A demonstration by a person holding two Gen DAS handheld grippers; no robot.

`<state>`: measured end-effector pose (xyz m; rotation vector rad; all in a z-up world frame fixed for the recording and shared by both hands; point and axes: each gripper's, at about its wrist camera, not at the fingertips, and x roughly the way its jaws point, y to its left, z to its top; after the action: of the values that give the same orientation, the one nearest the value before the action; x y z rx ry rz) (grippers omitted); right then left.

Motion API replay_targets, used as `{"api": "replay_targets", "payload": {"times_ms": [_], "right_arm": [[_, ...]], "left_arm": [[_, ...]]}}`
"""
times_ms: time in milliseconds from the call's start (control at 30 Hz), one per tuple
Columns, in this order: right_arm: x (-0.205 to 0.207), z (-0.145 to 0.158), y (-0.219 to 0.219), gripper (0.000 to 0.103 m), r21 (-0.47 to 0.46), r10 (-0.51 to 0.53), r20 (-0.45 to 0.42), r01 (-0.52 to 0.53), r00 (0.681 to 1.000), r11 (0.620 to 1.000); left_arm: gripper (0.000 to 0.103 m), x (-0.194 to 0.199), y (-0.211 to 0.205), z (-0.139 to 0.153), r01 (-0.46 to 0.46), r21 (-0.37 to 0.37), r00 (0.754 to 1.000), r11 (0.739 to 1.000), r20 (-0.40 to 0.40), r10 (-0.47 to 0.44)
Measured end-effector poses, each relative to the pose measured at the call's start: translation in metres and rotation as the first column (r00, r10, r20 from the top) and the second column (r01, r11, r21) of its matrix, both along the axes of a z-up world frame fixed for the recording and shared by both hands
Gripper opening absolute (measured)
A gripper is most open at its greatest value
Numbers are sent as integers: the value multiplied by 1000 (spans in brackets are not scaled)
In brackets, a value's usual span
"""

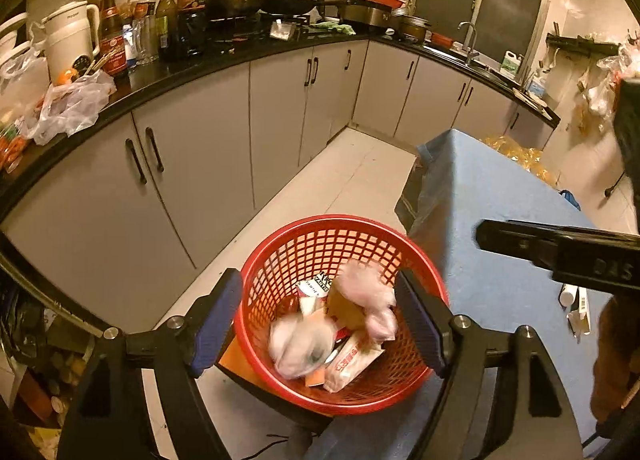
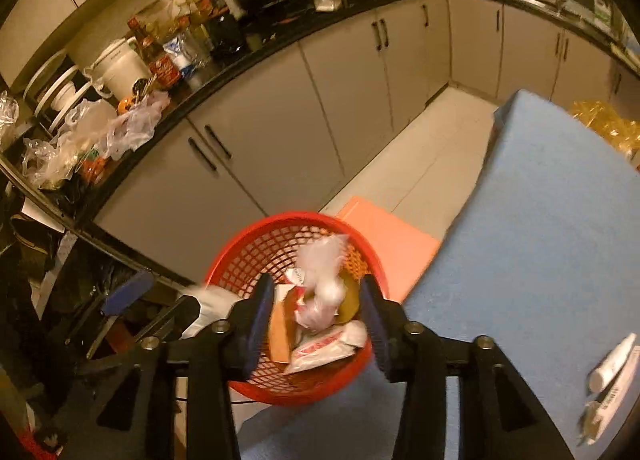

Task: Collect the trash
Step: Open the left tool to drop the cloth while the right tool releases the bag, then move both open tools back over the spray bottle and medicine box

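Note:
A red mesh basket (image 1: 280,244) (image 2: 240,248) stands on an orange seat beside the blue table. It holds a white-and-red wrapper (image 1: 352,364) (image 2: 328,348), a small carton and a brown piece. My left gripper (image 1: 320,320) hangs open over it, and two blurred pinkish-white wads (image 1: 300,344) are in the basket's mouth, clear of both pads. My right gripper (image 2: 318,324) is open above the same basket. A blurred clear plastic bag (image 2: 324,276) sits between its fingers, touching neither. One black finger (image 1: 540,248) of the right gripper shows in the left wrist view.
The blue table (image 1: 480,188) (image 2: 540,220) carries a white tube (image 2: 612,360) and a wrapper near its right edge. An orange seat (image 2: 384,236) sticks out from under the basket. Grey cabinets and a black counter (image 1: 192,68) with bottles, pans and plastic bags curve around behind.

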<state>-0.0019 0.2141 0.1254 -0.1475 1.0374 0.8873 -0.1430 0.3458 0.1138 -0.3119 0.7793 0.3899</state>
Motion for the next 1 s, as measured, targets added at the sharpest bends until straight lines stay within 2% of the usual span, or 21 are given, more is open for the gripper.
{"api": "replay_targets", "payload": {"times_ms": [67,200,467,700,1000], "right_arm": [[-1,4,-12,52,-10,-21,22,21,1000,1000],[-3,5,-46,52,-24,-84,6,84,996,996],[-27,-13,-114,52,-79,-174,-46,170,984,982],[-40,-25,-174,52,-102,-276,-90,267,957,958],[-45,-21,-249,52,-89,-383,-105,375,918,923]], "left_arm": [[77,3,-3,0,11,-7,1000,1000,-1,-11],[77,8,-12,2,41,-21,999,999,-8,-41],[77,13,-44,5,125,-21,992,992,-29,-126],[77,21,-93,0,233,-28,970,972,-60,-234],[77,34,-158,9,328,0,943,945,-65,-327]]}}
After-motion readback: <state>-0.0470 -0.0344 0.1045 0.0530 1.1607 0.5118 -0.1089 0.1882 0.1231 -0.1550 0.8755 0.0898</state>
